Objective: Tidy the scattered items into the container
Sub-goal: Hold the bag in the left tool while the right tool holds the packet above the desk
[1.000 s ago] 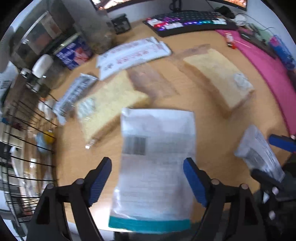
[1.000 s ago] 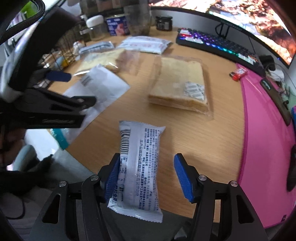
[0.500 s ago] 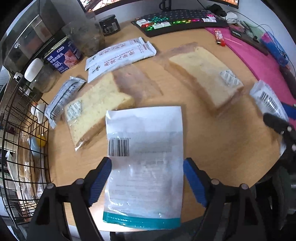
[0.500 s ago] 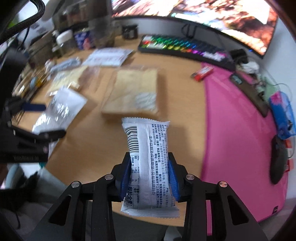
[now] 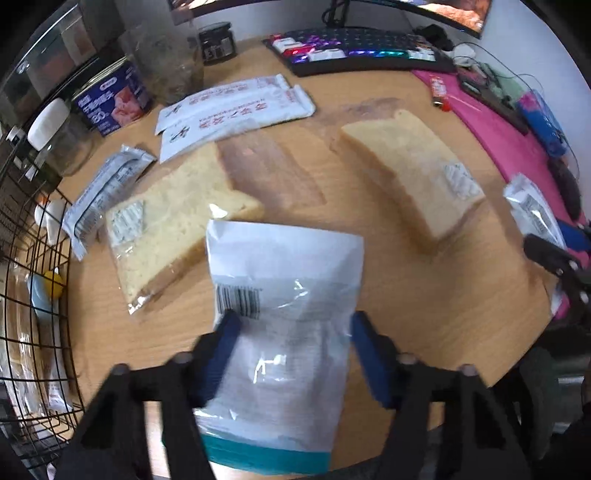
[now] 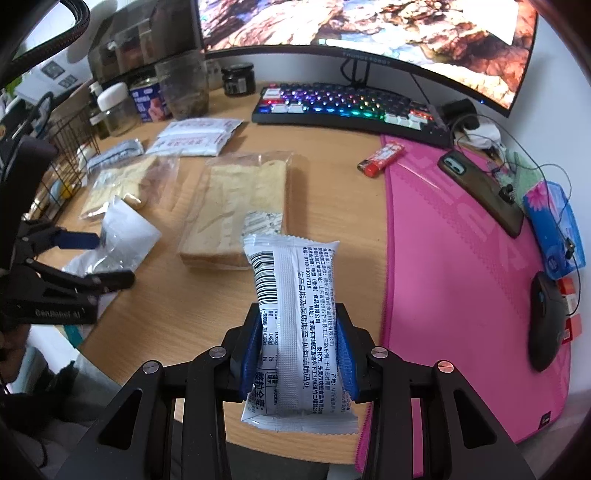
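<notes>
The white pouch (image 5: 284, 314) lies at the desk (image 5: 424, 295) edge between the left gripper (image 5: 291, 347) jaws, which have just been closing; pad contact cannot be confirmed. Risk: a partial grip slides it off the edge. The right gripper (image 6: 299, 354) is clamped on a snack packet (image 6: 295, 321), clear of the wire basket (image 5: 33, 295). Legible: barcodes, Chinese print, "THUNDEROBOT" monitor (image 6: 369, 29).

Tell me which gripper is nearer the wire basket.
Left. The left gripper, closing around the white pouch, works right beside the wire basket at the desk's edge. The right gripper, shut on a snack packet, sits across the desk near the pink mat.
</notes>
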Demonstrator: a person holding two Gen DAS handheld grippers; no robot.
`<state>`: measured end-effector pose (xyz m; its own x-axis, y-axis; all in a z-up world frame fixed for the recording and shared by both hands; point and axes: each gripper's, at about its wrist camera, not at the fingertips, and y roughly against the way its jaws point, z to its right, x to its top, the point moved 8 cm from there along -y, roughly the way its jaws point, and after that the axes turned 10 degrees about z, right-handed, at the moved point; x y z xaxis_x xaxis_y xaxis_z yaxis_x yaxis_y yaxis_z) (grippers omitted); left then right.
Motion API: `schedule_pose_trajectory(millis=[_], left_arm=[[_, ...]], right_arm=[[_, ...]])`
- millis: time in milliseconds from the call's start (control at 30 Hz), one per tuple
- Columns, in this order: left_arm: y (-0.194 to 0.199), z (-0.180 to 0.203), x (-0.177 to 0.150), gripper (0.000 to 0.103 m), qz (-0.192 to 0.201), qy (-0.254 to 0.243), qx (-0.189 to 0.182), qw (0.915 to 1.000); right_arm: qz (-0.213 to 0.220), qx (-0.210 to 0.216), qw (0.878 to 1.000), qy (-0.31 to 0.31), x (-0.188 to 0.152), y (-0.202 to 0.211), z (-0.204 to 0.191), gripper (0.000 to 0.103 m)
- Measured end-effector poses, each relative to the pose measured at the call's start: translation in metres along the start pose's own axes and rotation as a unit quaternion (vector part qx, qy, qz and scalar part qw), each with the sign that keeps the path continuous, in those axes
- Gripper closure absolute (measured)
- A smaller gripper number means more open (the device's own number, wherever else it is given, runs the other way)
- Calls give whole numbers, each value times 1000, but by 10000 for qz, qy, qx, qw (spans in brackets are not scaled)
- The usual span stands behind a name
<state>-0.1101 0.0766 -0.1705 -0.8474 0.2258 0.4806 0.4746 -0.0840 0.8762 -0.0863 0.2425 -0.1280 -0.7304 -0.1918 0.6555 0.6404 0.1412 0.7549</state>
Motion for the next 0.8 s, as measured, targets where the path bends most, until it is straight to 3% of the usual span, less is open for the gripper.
schedule_pose_trajectory(millis=[67,167,633,700,767,800], left_arm=[[2,-2,1,66,51,53,-26,10000],[6,-5,3,82,103,194,-201,9996],[16,-18,6,86,214,383,-324,9985],[13,-21,6,76,189,421,-326,9984],[11,-21,6,49,192,435,-375,9982],[11,-19,6,44,176,389,-374,9984]], right_arm=[[0,-4,10000,6,1,-1,1,65],[-10,12,10000,1,1,-2,0,65],[-40,-60,9997,-250,3,-4,5,65],[-42,-52,9997,-242,3,-3,4,65],[-24,-38,9997,-243,4,-3,4,65],[-27,-35,9997,-240,4,-3,4,65]])
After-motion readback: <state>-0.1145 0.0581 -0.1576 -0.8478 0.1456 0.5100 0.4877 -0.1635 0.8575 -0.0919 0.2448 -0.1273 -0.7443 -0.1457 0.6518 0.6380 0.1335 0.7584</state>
